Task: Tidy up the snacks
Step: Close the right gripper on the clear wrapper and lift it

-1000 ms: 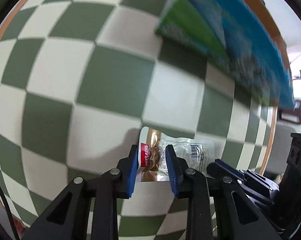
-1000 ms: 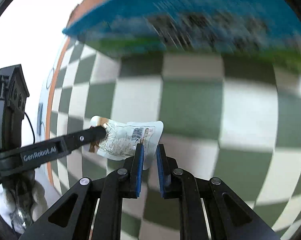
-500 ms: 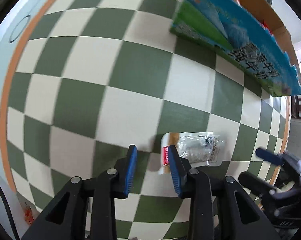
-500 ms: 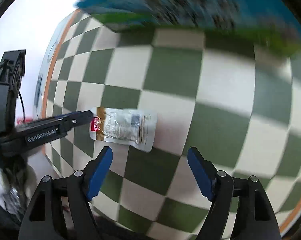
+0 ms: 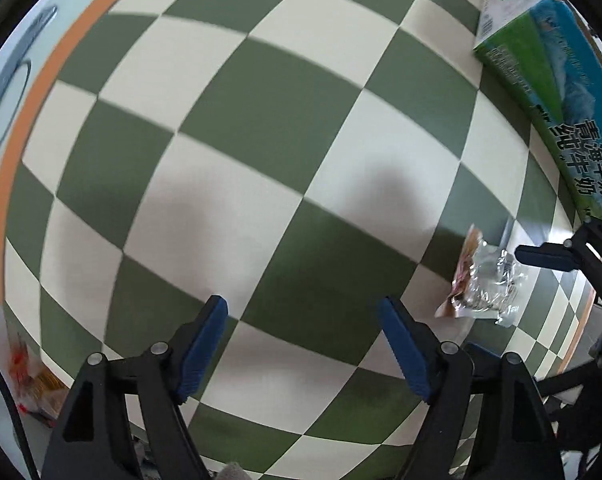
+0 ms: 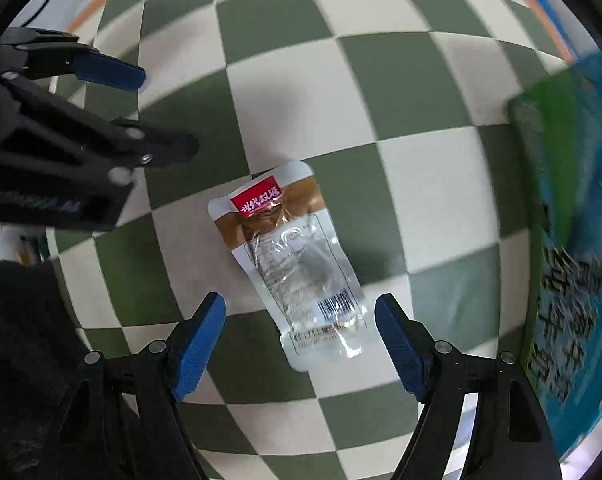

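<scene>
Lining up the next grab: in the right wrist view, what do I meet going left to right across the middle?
Left gripper → snack packet on the checkered tablecloth → blue-green milk carton box at the right edge.

Green-and-cream checked tablecloth [image 6: 401, 80], orange-edged; clear, brown, red-labelled snack packet [image 6: 297, 264]; blue-green carton [image 6: 573, 240].
</scene>
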Motion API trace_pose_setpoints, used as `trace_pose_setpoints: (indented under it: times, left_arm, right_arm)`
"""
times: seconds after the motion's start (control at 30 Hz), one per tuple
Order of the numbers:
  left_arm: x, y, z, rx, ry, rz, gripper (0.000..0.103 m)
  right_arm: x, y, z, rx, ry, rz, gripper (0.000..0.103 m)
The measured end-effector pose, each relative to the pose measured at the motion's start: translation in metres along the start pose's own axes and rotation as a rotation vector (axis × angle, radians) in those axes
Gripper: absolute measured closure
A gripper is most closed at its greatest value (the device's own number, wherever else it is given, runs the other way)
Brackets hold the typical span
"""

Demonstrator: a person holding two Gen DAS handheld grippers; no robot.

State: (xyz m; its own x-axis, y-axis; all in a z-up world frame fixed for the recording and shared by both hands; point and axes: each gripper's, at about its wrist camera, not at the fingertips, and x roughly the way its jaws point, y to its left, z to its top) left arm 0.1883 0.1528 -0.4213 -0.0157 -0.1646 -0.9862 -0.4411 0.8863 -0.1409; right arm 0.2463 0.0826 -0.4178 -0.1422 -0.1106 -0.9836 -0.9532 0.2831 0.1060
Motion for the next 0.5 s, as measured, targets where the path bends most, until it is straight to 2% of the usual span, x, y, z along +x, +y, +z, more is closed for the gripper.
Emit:
trace_pose_setpoints:
  times: [0.07, 0.1, 0.17, 0.27, 0.3, 0.33, 0.37, 0.5]
  left_arm:
    - [0.002, 0.001, -0.003, -0.005, -0.004, -0.002, 0.025]
    - [0.003, 0.001, -0.004, -0.001, -0.013, 0.003, 0.025]
    - [0.002, 0.002, -0.006, 0.015, -0.033, 0.022, 0.025]
    - [0.001, -0.001, -0.007, 0.033, -0.05, 0.04, 0.025]
    - [0.0, -0.002, -0.007, 0.038, -0.051, 0.043, 0.024]
    - [0.0, -0.003, -0.006, 0.046, -0.053, 0.046, 0.015]
    - [0.0, -0.007, -0.005, 0.05, -0.056, 0.05, 0.011]
    - [-0.011, 0.0, 0.006, 0.046, -0.059, 0.041, 0.011]
  right_arm:
    - [0.01, -0.001, 0.002, -0.011, 0.039, 0.013, 0.023]
    - [0.016, -0.003, 0.002, -0.013, 0.058, 0.02, 0.02]
    - [0.016, -0.004, 0.005, -0.004, 0.053, 0.012, 0.02]
    - [0.014, -0.01, 0.009, 0.084, 0.033, 0.015, 0.022]
    - [0.014, -0.011, 0.01, 0.112, 0.018, 0.001, 0.028]
    - [0.016, -0.009, 0.021, 0.142, 0.005, -0.025, 0.034]
    - [0.015, -0.01, 0.02, 0.173, -0.006, -0.049, 0.036]
    - [0.01, -0.02, 0.006, 0.403, -0.039, -0.043, 0.058]
